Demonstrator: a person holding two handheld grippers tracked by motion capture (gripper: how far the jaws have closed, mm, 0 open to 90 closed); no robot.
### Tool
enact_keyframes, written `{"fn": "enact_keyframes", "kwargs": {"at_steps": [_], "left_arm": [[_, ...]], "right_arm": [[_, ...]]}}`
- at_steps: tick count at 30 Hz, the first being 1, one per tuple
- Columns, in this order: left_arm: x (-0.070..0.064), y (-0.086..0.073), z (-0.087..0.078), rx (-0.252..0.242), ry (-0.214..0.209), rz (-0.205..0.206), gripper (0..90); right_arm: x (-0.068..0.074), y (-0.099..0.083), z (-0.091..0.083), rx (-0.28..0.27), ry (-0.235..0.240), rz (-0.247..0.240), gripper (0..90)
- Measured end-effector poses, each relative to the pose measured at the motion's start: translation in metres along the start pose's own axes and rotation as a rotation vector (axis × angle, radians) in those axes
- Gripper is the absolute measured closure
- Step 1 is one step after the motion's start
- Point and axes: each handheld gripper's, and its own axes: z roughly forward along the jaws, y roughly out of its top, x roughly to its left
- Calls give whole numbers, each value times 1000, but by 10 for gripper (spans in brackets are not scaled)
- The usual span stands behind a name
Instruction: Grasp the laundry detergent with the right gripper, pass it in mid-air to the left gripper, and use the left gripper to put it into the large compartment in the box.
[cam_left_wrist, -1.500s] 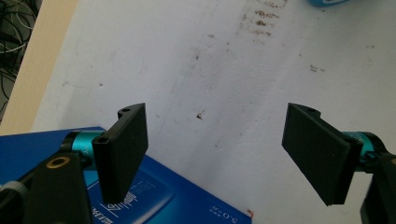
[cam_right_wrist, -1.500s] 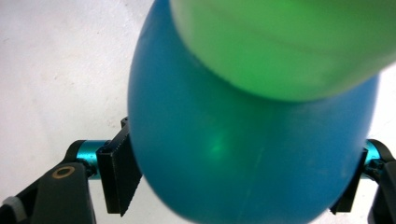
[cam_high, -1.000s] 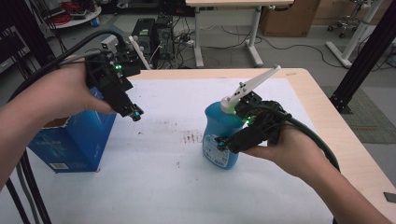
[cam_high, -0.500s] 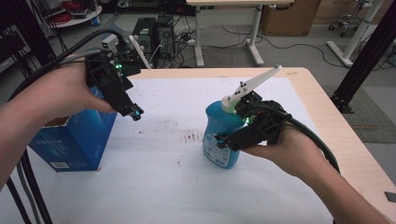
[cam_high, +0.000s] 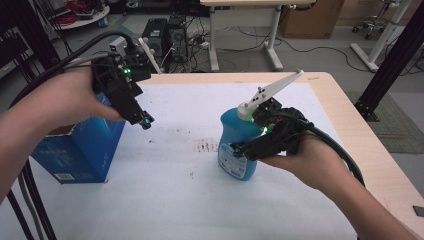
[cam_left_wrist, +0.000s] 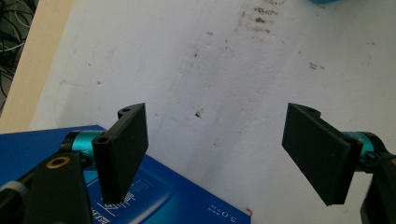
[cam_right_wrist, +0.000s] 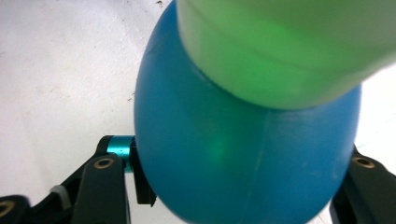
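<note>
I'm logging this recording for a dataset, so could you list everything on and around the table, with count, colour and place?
Pump bottle: one, blue with a white pump, right of table centre, clamped between the right gripper's jaws.
Box: one, blue, open-topped, at the table's left edge.
Table: one, light wood under a stained white sheet.
Desk: one, white-legged, on the floor behind.
Computer tower: one, black, on the floor behind.
Left gripper: one, black, jaws wide apart, above the box.
Right gripper: one, black, on the bottle.
</note>
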Motion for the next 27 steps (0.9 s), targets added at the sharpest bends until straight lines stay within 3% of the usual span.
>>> {"fn": "enact_keyframes", "kwargs": {"at_steps": [16, 27], "left_arm": [[0, 0, 0, -2, 1, 1, 228], [-1, 0, 0, -5, -1, 1, 228]], "right_arm": [[1, -2, -1, -18, -5, 11, 428], [0, -5, -3, -38, -19, -10, 448]]}}
